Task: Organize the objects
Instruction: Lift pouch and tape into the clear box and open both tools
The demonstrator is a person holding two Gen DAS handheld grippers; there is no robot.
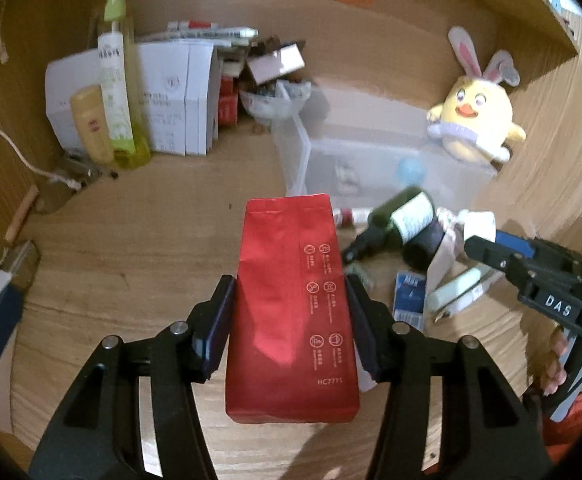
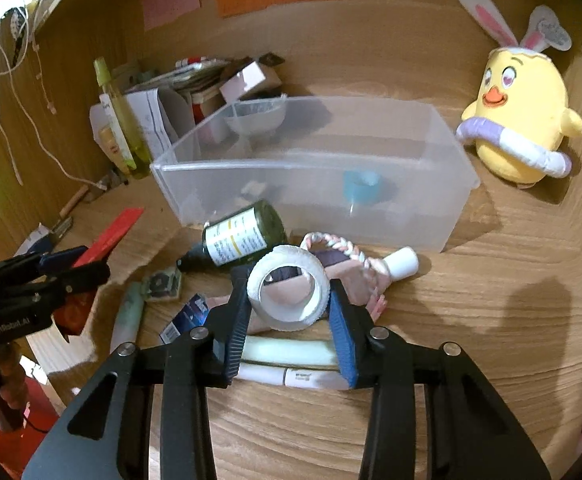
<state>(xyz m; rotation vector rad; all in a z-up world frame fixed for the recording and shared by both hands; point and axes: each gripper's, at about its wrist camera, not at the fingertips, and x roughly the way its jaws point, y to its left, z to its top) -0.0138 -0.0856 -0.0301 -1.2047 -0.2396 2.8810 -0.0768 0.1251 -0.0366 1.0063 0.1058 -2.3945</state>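
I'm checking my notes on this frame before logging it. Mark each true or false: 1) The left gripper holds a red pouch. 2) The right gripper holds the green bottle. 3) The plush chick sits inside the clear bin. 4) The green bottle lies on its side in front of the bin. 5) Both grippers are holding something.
1) True: the left gripper is shut on the red pouch.
2) False: the right gripper is shut on a white tape roll.
3) False: the plush chick sits outside the clear bin, to its right.
4) True: the green bottle lies there.
5) True.
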